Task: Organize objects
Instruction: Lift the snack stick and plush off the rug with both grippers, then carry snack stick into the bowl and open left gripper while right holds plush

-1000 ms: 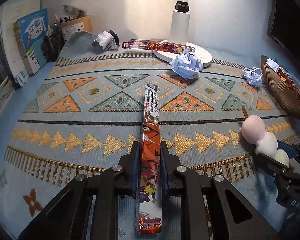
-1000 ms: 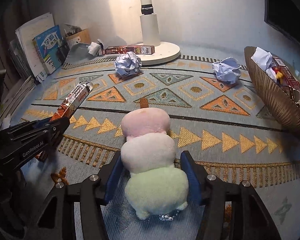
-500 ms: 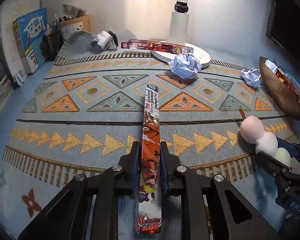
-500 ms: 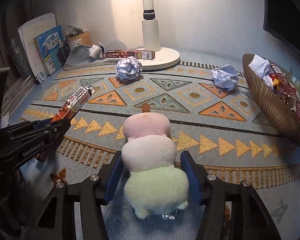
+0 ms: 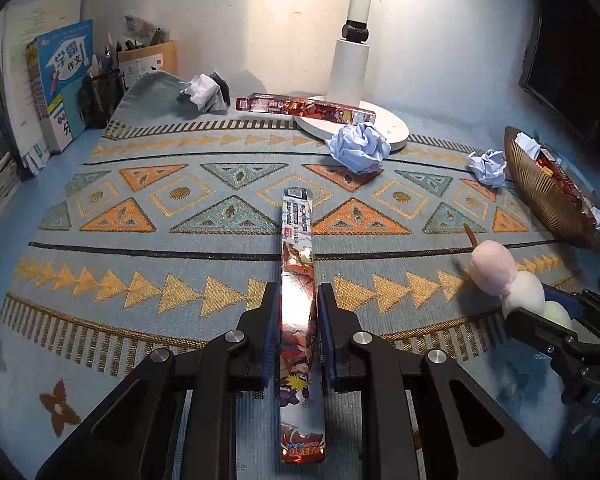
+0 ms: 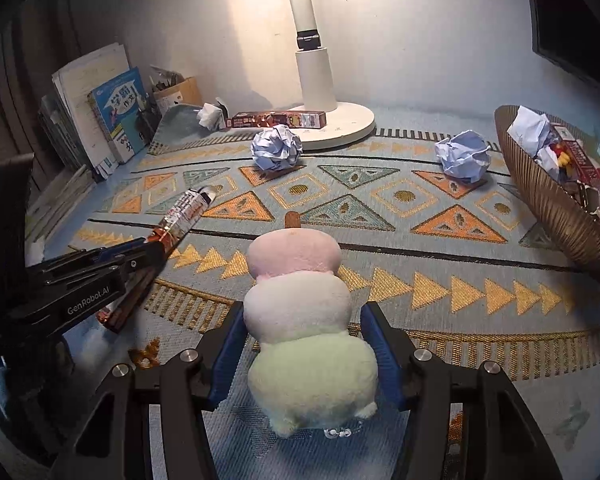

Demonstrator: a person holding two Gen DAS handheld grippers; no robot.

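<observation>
Lamplit counter (image 5: 4,380), patterned mat (image 5: 180,216): left gripper (image 5: 298,332) stays clamped on a box (image 5: 298,264), right gripper (image 6: 304,360) on a plush (image 6: 300,304), both mid-mat; nothing shifted, bowl (image 6: 556,208) at right edge awaits.

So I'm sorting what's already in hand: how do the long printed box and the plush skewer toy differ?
The printed box is thin, stiff and glossy; the plush toy is fat, soft and matte. The left gripper clamps the box with jaws nearly together; the right gripper holds the toy with jaws well apart. Both point away over the patterned mat.
</observation>
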